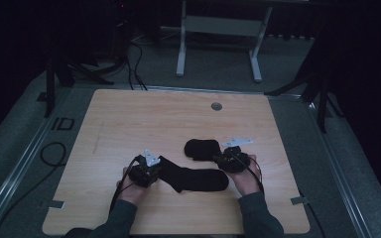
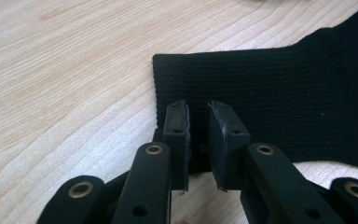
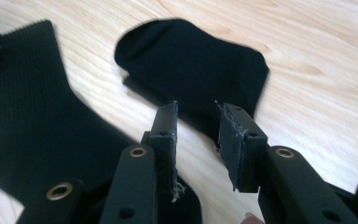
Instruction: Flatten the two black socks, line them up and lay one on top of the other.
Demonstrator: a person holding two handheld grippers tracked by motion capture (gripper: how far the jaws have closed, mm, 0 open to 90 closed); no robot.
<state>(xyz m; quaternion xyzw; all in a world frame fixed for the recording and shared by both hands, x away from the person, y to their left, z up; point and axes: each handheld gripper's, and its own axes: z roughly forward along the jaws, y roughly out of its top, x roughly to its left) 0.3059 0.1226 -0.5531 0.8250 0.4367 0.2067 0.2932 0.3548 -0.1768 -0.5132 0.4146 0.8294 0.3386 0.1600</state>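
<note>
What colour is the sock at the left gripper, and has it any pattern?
The sock is plain black with fine knitted ribbing, clearest in the left gripper view.

The two black ribbed-knit cloth socks (image 1: 193,177) (image 1: 202,148) look matt on the smooth pale wood-grain laminate tabletop (image 1: 144,119).

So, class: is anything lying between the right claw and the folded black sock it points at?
Nothing visible does. In the right gripper view the right claw stands open just short of the folded black sock, with bare wooden table around it. The flat sock lies off to the side, not across the path.
</note>
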